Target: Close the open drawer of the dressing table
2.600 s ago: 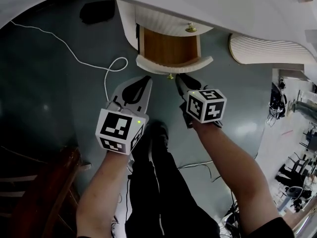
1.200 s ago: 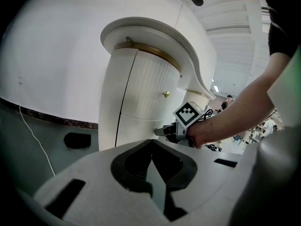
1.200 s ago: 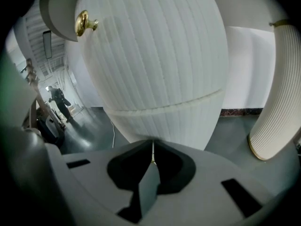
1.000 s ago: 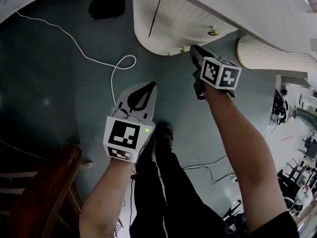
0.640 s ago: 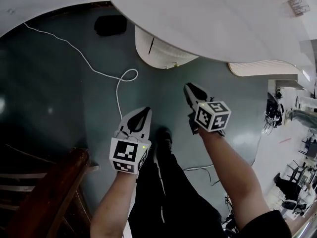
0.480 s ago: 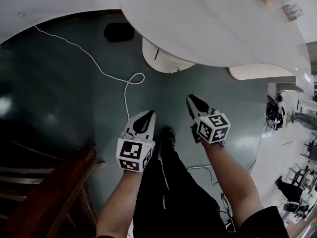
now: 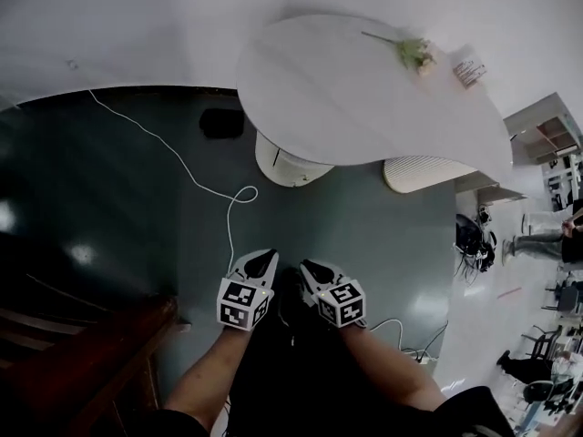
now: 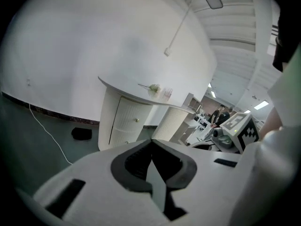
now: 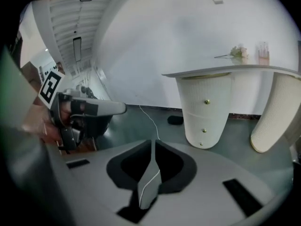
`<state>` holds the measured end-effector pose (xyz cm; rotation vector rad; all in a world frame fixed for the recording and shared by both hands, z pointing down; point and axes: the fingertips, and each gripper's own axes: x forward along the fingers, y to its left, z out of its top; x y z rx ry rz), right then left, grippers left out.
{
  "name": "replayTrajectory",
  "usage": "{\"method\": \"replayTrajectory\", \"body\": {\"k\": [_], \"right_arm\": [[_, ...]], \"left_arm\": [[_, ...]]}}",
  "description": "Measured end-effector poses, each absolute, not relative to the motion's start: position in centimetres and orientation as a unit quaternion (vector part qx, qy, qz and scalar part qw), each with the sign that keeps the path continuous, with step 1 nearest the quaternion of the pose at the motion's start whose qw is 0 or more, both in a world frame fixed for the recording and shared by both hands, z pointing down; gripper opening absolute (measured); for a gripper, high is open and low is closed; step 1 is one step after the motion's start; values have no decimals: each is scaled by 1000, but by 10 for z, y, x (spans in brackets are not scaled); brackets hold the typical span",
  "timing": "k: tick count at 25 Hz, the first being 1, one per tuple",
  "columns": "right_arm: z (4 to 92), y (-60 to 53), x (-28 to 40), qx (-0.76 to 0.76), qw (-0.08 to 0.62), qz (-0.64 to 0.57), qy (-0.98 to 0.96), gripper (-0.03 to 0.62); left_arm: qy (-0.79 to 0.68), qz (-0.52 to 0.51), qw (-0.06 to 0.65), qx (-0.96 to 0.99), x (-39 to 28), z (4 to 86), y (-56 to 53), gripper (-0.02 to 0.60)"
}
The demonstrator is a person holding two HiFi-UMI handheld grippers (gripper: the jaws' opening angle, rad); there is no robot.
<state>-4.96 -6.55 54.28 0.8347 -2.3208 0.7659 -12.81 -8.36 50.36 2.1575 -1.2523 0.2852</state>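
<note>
Drawer (image 9: 205,126) appears flush, dressing table (image 7: 364,98) at 12 o'clock | left hand-held gripper (image 7: 267,255) pressed together, empty | right hand-held gripper (image 7: 308,266) closing, empty | risk: cable (image 7: 196,180) at 11 o'clock may trip feet.

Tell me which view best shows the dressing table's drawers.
The right gripper view: the drawer pedestal faces the camera, knobs visible, nothing pulled out. The left gripper view shows it smaller, angled; the head view, only its rim under the tabletop.
</note>
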Motion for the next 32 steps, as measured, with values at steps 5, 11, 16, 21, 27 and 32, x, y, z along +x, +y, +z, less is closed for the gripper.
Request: {"method": "replayTrajectory", "body": {"k": [5, 11, 16, 21, 27, 32], "right_arm": [[479, -60, -40, 305, 280, 253, -874, 26], [412, -55, -8, 328, 253, 223, -882, 23], [350, -67, 25, 350, 225, 179, -891, 6], [298, -73, 53, 350, 170, 168, -906, 5], [218, -89, 105, 351, 90, 124, -924, 5], [169, -107, 183, 351, 33, 100, -931, 3]], "left_arm": [[-455, 126, 311, 825, -135, 452, -83, 9], [-464, 119, 299, 825, -137, 409, -82, 9], [-461, 92, 267, 841, -117, 350, -90, 9], [-464, 89, 208, 856, -96, 290, -94, 9], [-492, 77, 158, 853, -62, 225, -103, 9], [-505, 64, 144, 849, 1, 193, -107, 9]]}}
